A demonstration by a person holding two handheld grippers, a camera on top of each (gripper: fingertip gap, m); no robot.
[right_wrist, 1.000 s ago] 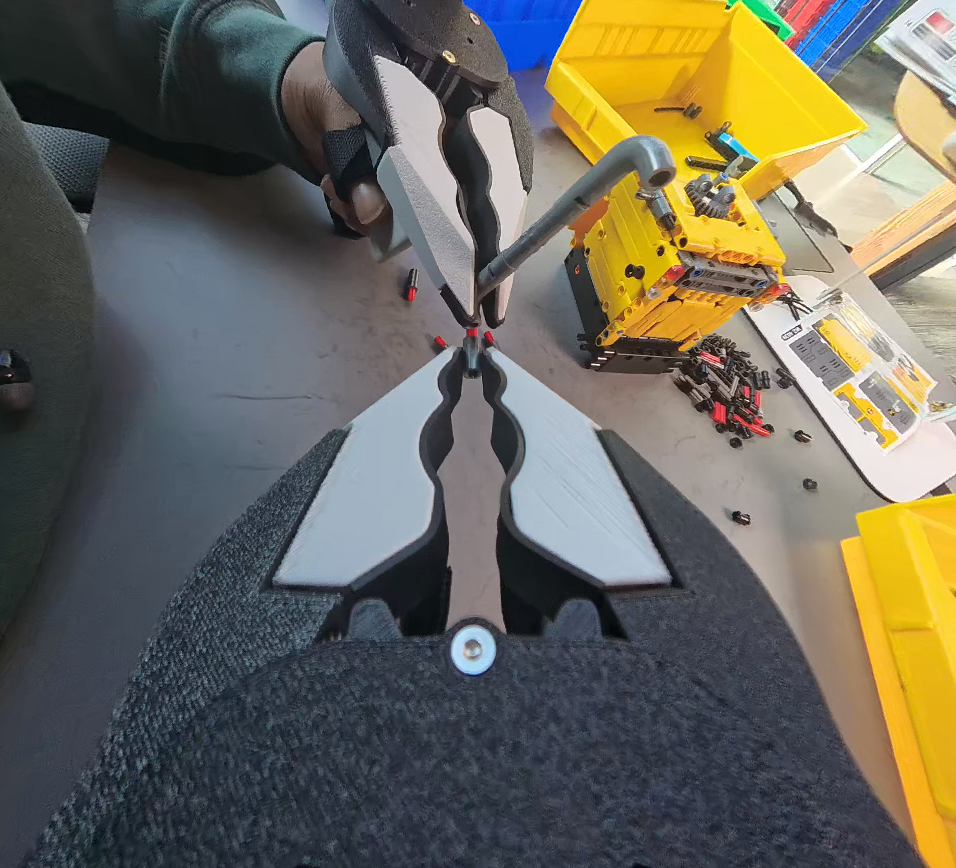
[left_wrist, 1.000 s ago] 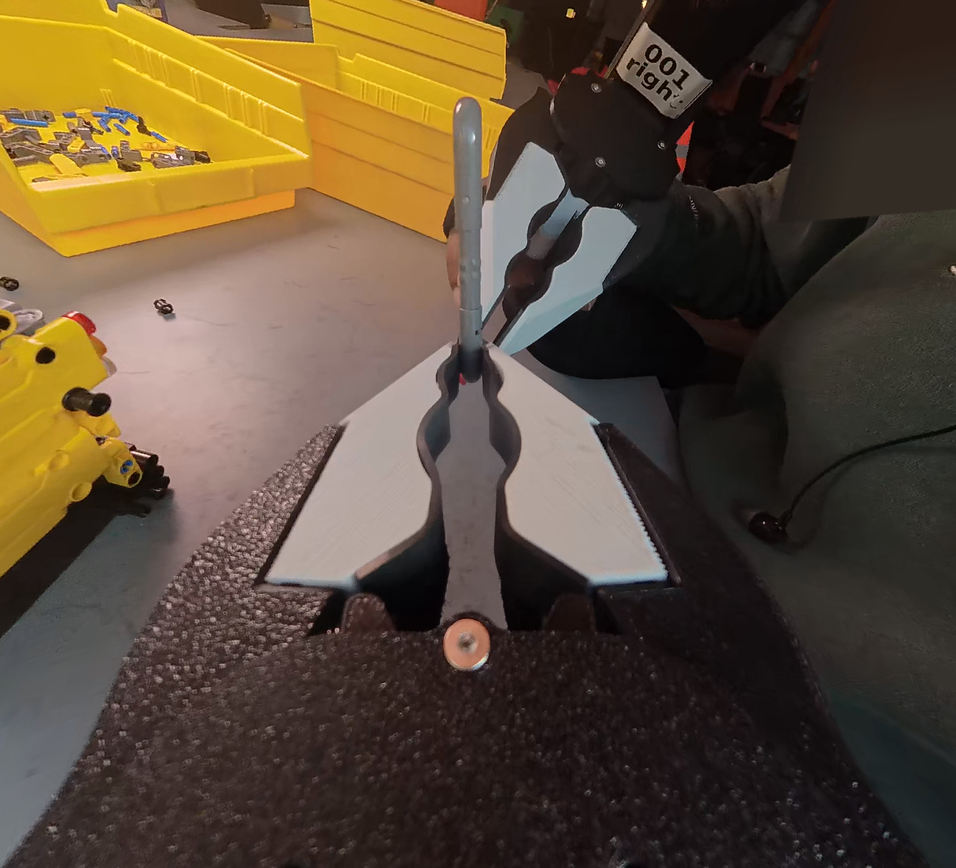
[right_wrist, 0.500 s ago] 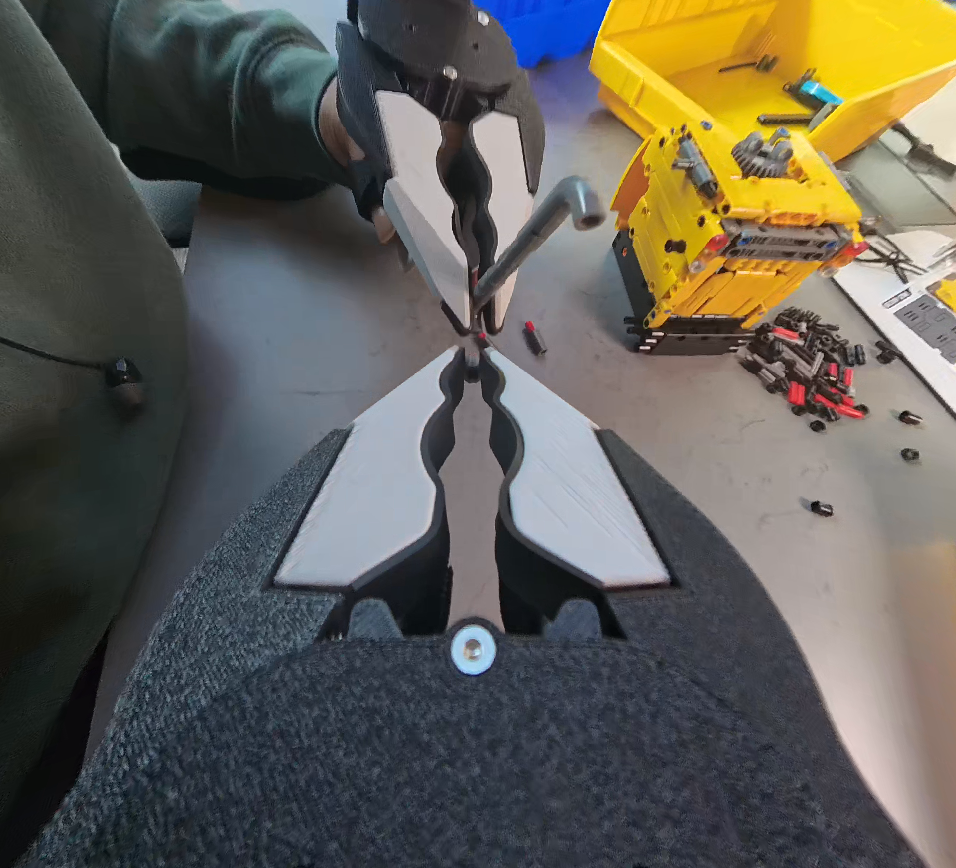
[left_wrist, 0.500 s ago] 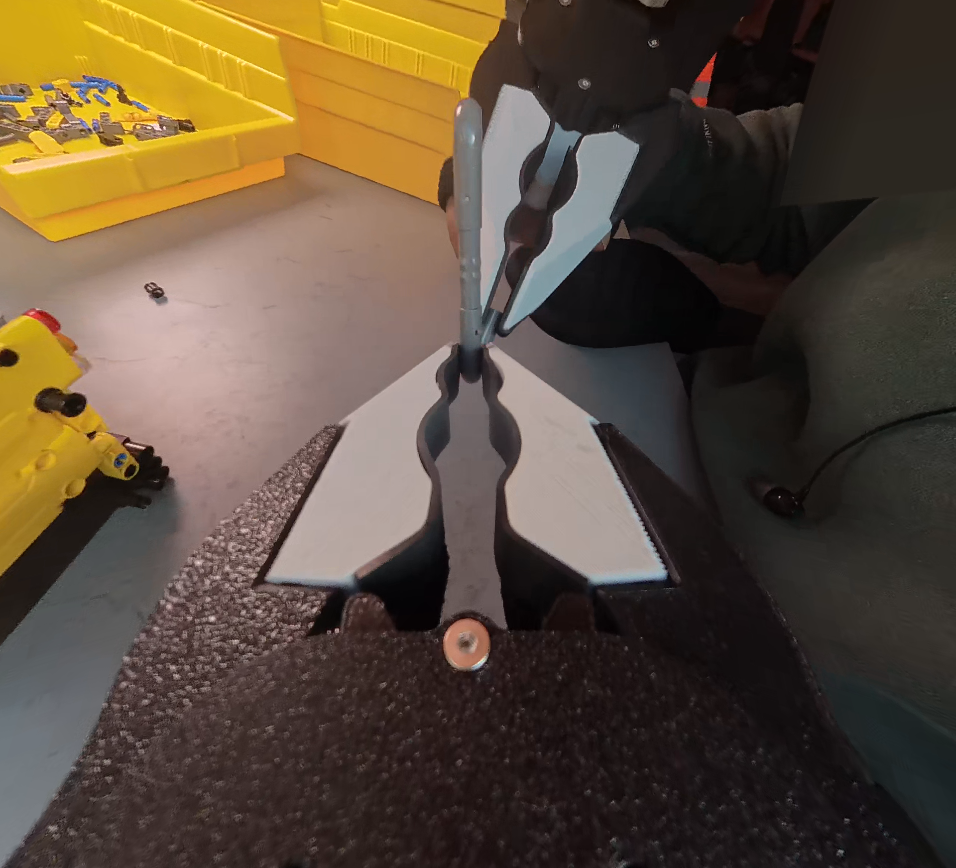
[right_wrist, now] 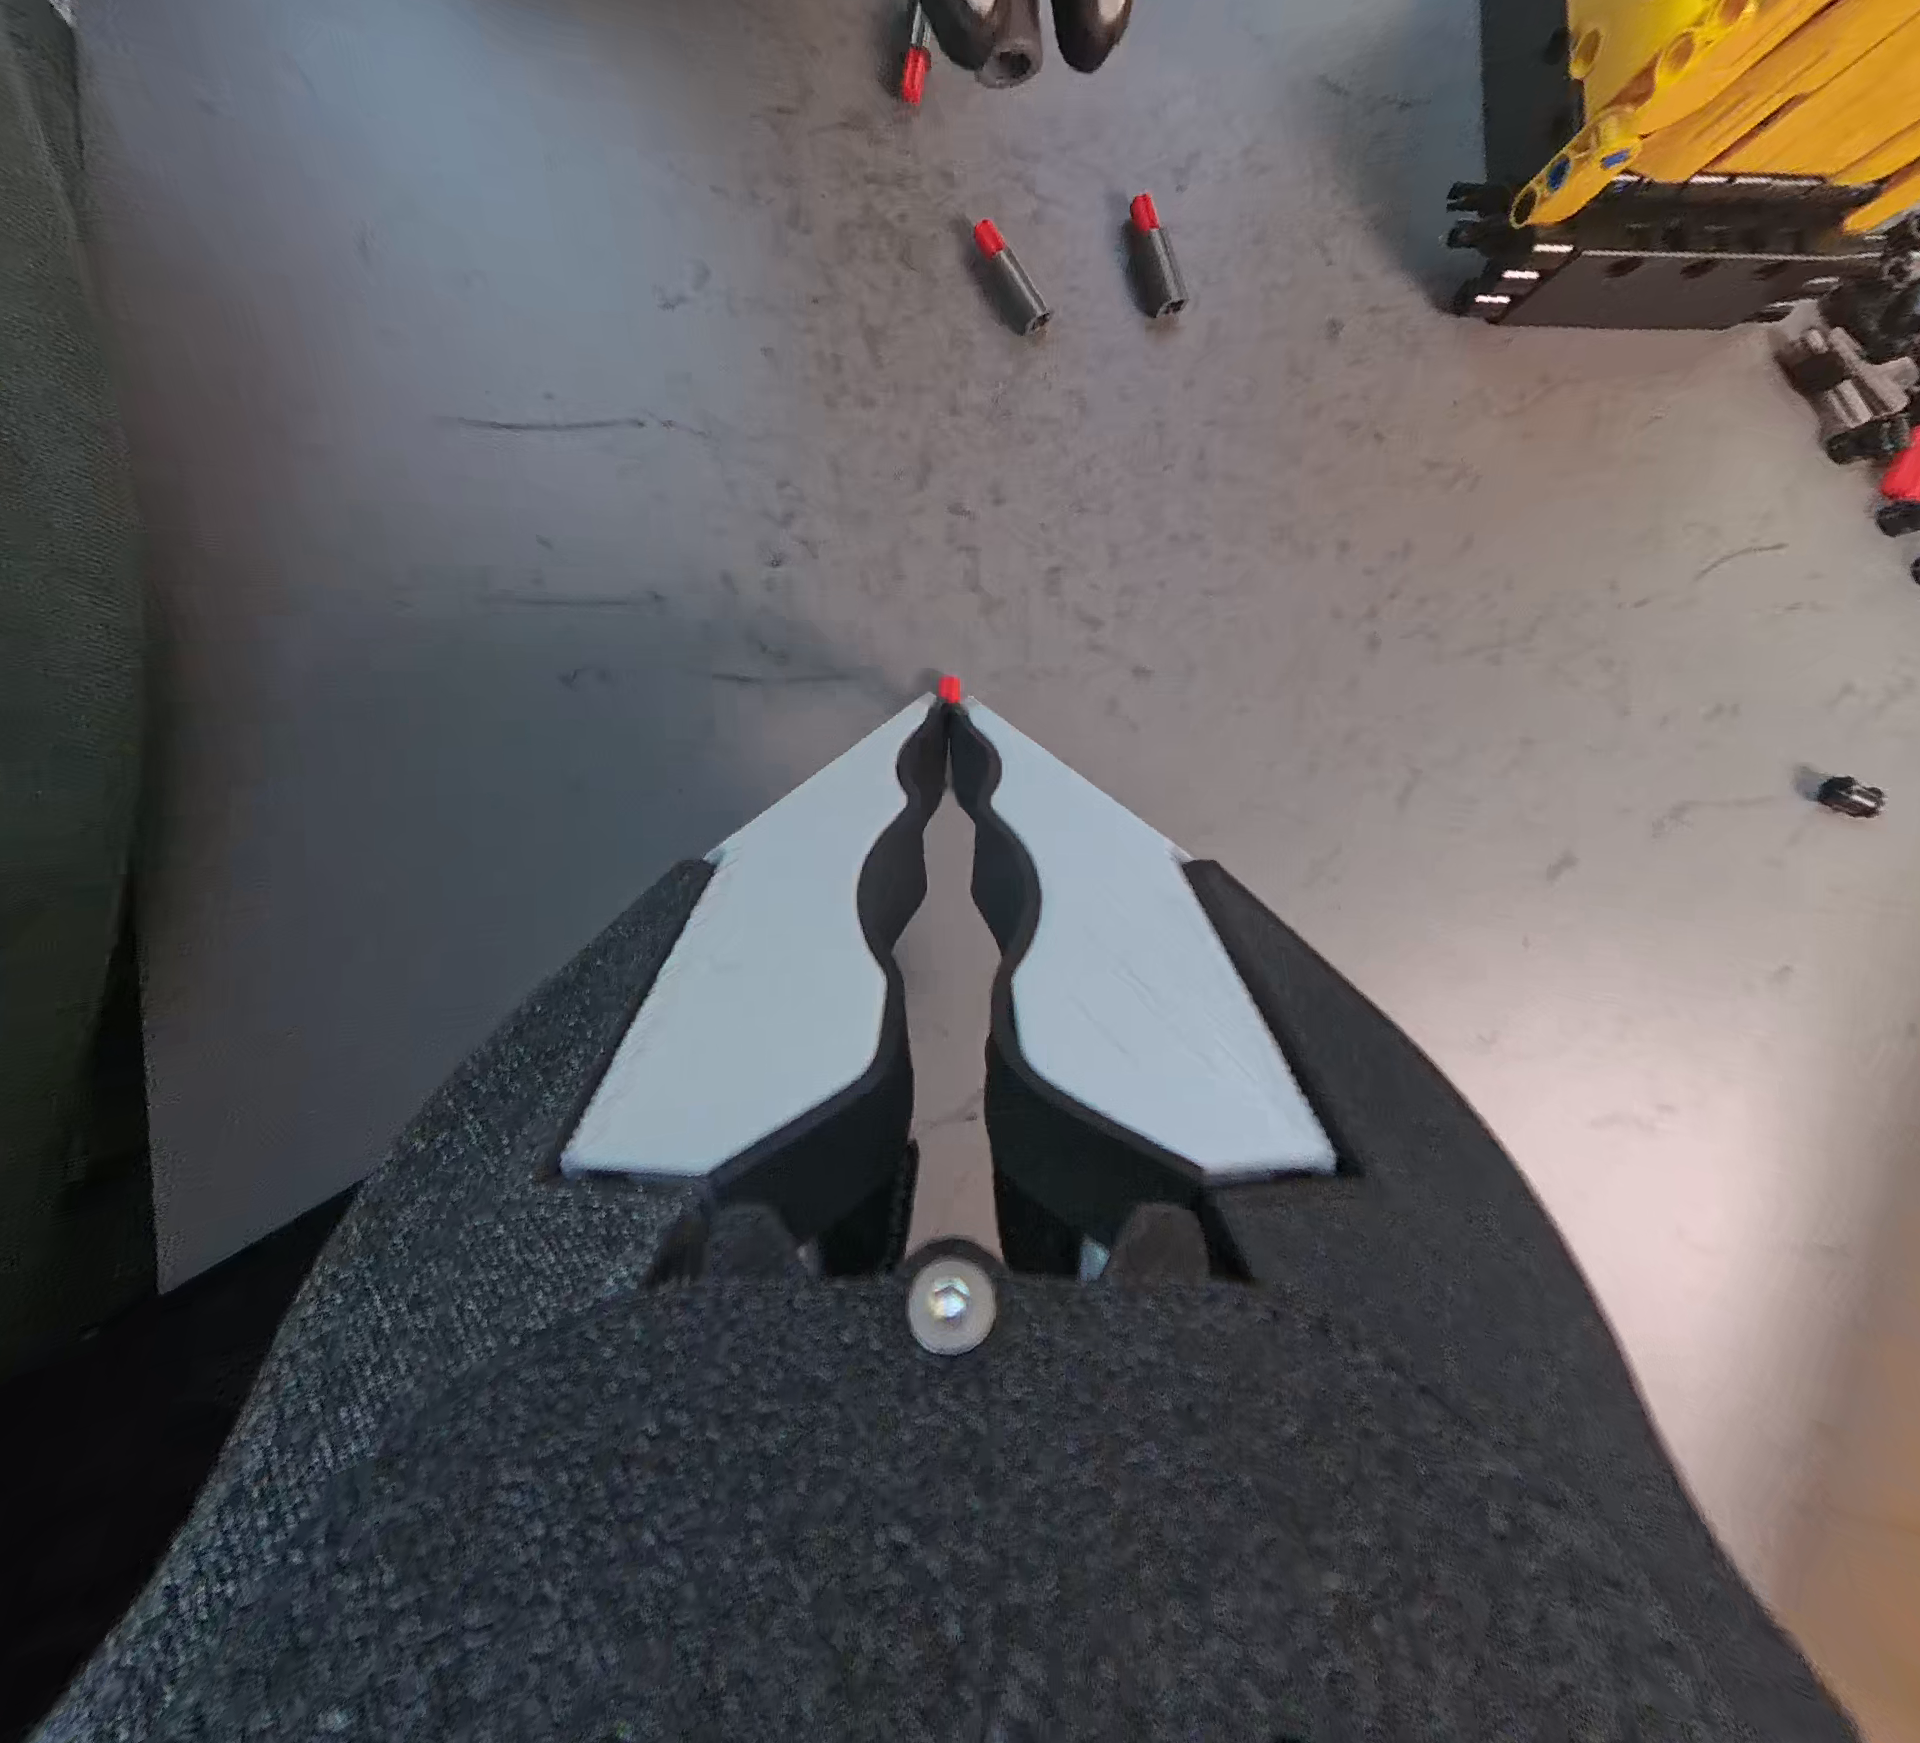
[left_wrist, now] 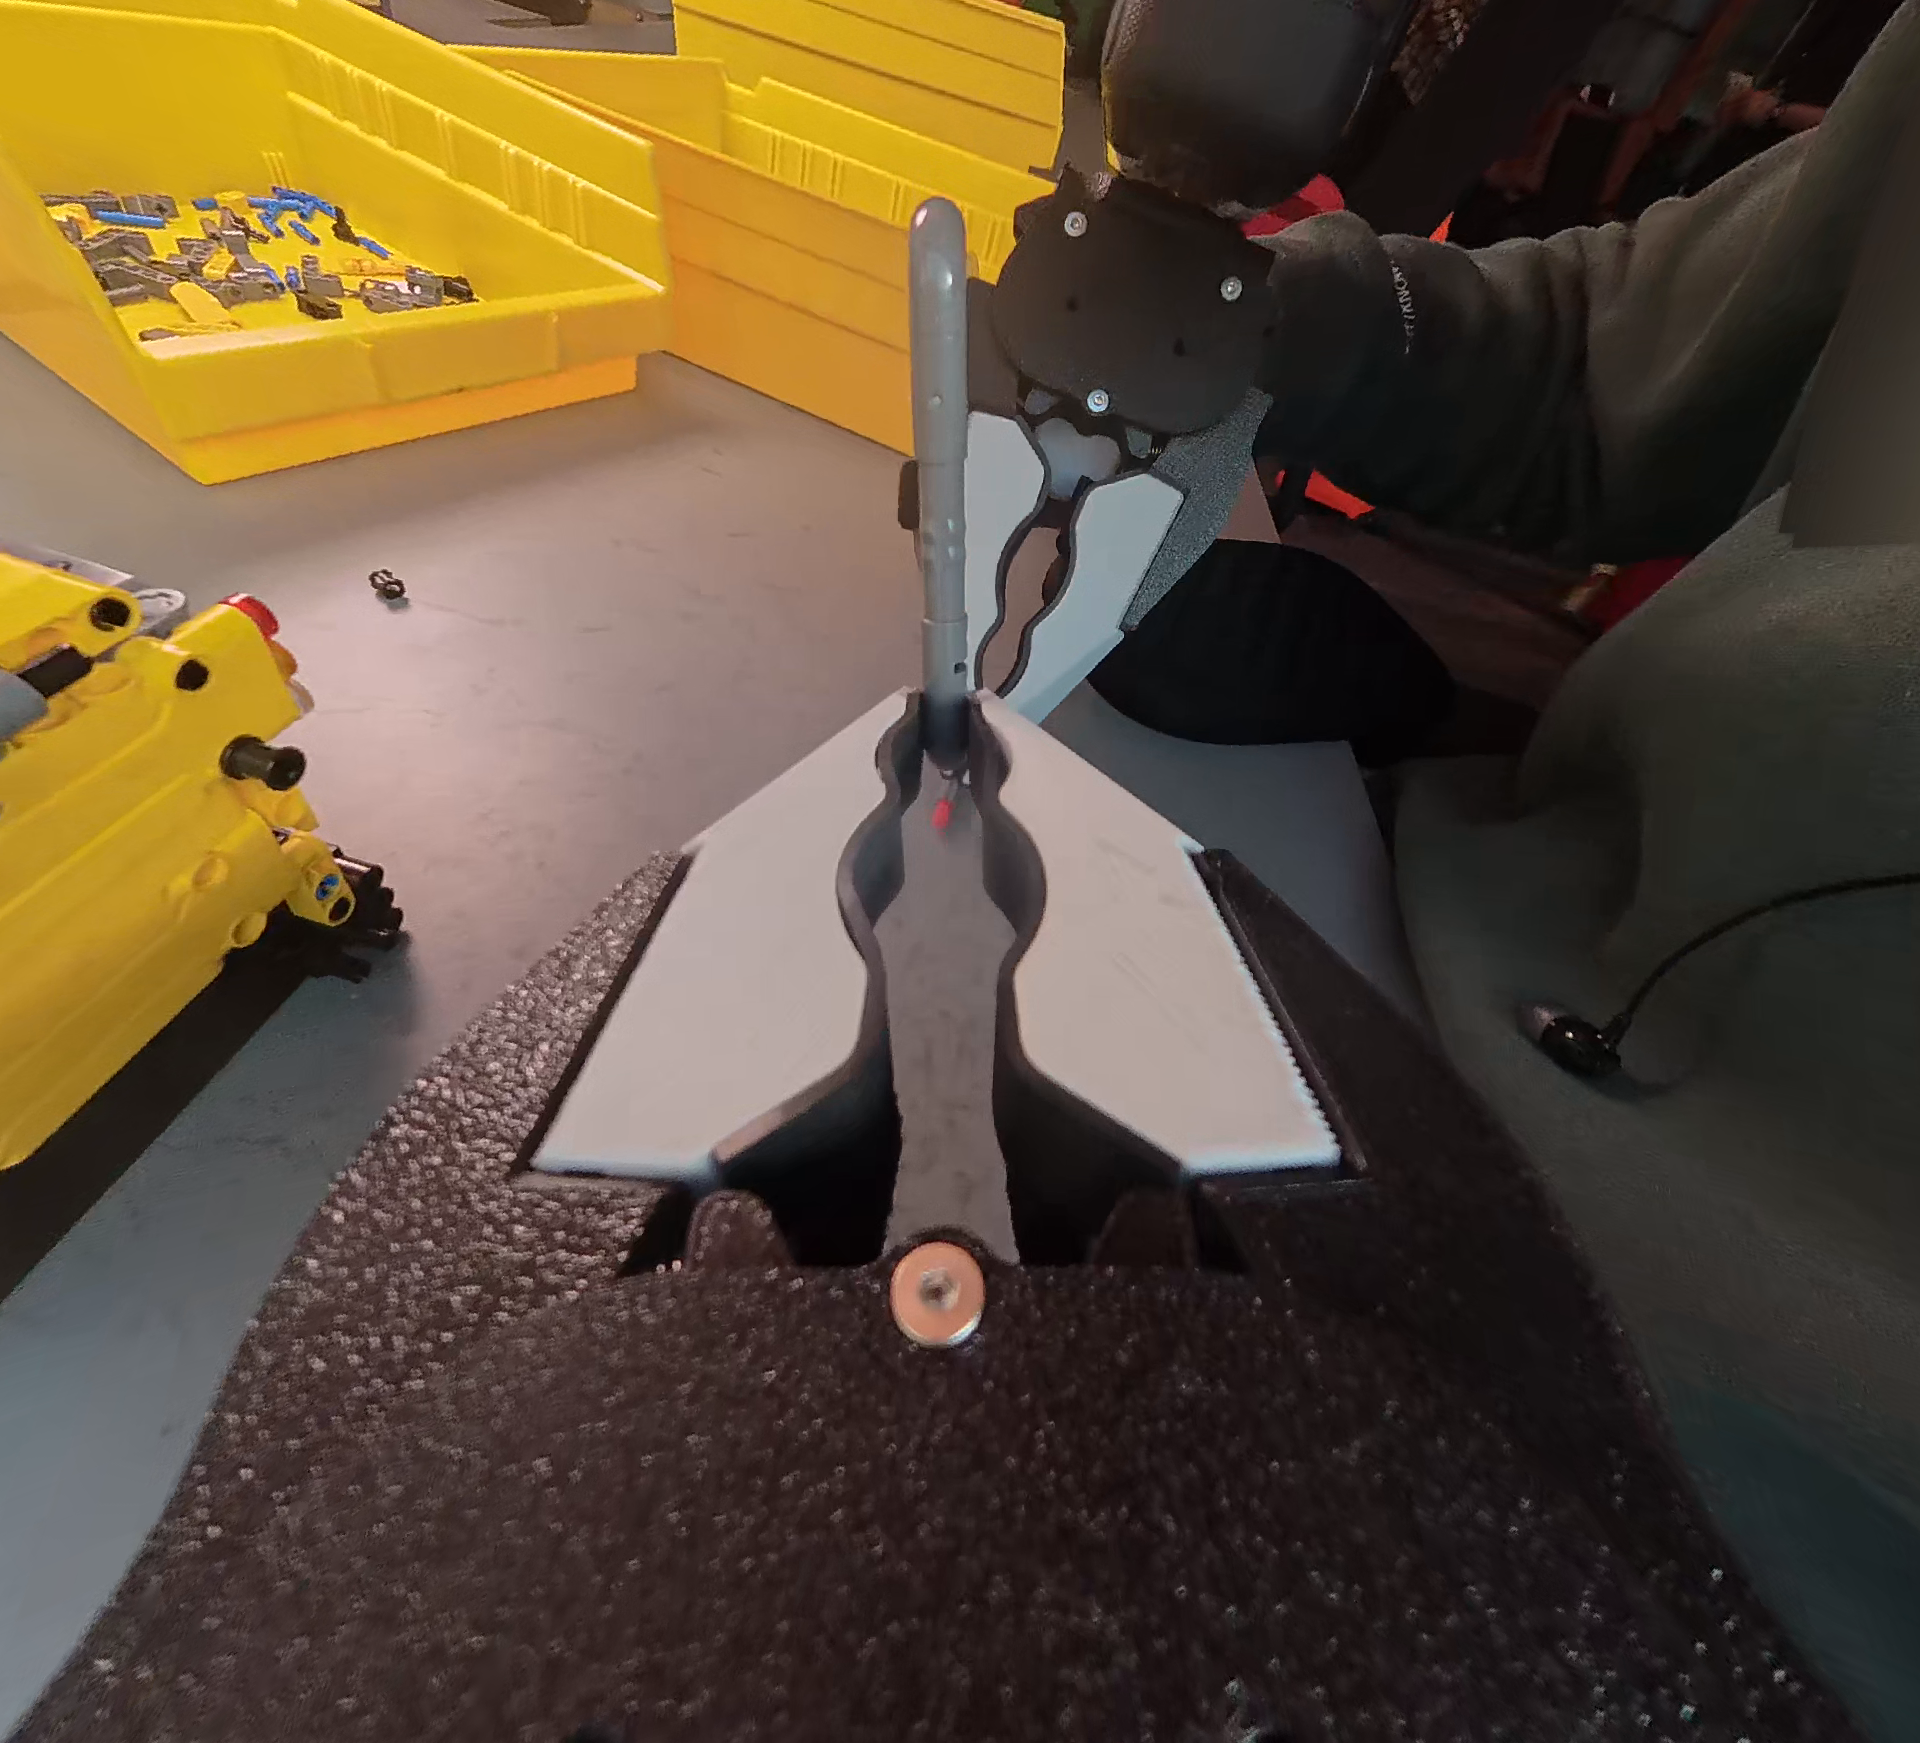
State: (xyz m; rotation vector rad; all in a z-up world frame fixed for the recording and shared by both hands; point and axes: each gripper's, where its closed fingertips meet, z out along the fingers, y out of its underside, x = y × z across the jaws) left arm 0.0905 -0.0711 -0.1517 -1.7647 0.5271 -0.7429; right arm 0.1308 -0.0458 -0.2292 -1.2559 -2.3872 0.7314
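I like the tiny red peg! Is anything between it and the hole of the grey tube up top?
Nothing is held between them. The right gripper pinches the red peg, the left gripper holds the grey tube; only two loose pegs lie on the table across the gap, seemingly lower.

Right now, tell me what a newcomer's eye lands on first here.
First, the grey bent rod standing upright, pinched at its base in the left tool. Then the red-tipped pin nipped in the right tool, two similar pins lying on the grey table ahead. The yellow brick-built vehicle sits far right.
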